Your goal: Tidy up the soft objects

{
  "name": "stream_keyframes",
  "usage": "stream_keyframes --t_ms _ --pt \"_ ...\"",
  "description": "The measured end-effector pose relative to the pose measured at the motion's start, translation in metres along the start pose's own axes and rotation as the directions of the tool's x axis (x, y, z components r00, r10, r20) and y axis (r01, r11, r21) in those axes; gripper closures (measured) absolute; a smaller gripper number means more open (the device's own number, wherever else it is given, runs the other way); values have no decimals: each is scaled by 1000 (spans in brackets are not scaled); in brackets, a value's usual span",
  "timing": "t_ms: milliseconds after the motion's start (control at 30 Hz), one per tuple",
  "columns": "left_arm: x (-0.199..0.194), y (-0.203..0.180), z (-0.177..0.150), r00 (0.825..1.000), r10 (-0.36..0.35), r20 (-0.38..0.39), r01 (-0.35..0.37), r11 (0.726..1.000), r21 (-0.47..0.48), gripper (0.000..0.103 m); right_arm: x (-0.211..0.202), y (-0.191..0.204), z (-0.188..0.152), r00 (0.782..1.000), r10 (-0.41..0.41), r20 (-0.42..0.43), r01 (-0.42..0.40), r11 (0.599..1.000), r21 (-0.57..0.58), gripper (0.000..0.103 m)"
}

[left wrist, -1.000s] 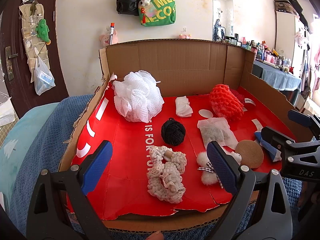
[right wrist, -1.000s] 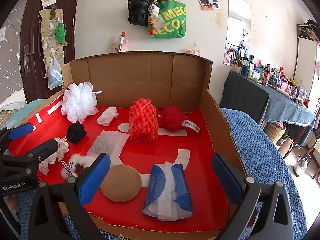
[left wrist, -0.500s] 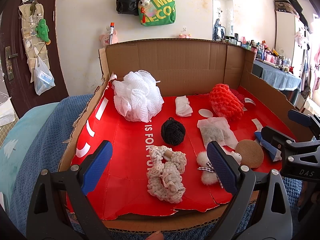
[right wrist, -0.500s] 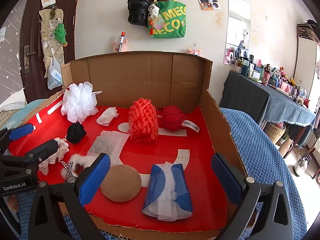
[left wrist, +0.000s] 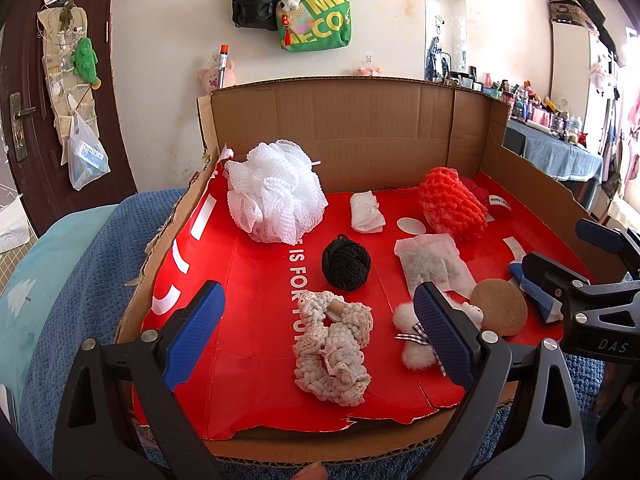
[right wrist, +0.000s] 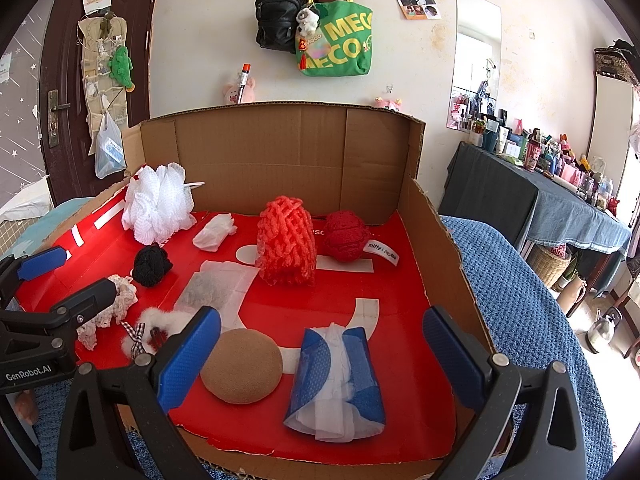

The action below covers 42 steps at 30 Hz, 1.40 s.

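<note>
- The left gripper (left wrist: 318, 332) hangs at the lower edge of its frame, jaws spread wide and holding nothing; the cream crocheted piece (left wrist: 334, 354) lies between its fingers in view.
- The right gripper (right wrist: 320, 354) hangs likewise, jaws wide and empty, framing the brown round sponge (right wrist: 241, 365) and the blue-and-white tissue pack (right wrist: 335, 384).
- All soft things lie spread apart on the red floor of the cardboard box (left wrist: 352, 128): white bath pouf (left wrist: 276, 190) upper left, black yarn ball (left wrist: 346, 262) centre, orange knitted piece (right wrist: 286, 236) and red yarn ball (right wrist: 345, 235) toward the back.
- Such spacing probably leaves each free to be picked singly; whether they are sorted already, I cannot tell.
</note>
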<state>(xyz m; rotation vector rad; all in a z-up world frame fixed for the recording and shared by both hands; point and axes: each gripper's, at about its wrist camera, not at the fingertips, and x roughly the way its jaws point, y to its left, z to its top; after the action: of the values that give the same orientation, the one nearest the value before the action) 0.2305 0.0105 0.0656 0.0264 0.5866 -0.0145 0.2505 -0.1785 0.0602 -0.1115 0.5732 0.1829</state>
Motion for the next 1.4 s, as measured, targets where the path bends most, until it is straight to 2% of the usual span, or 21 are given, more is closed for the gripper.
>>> stream_keyframes --t_ms 867,1167,1300,1400 --pt "-2 1 0 1000 -4 2 4 1000 -6 7 -4 -4 -1 1000 9 8 -9 1000 9 0" --pt "-54 -3 4 999 -15 42 15 1000 13 7 -67 -3 6 997 38 66 -39 999 25 0" --pt "-84 -3 -1 999 -33 33 34 999 -4 7 -98 2 2 995 52 80 -54 998 25 0" --pt "-101 -6 -12 1000 -19 13 19 1000 -5 7 -114 4 -9 997 62 56 -64 997 35 0"
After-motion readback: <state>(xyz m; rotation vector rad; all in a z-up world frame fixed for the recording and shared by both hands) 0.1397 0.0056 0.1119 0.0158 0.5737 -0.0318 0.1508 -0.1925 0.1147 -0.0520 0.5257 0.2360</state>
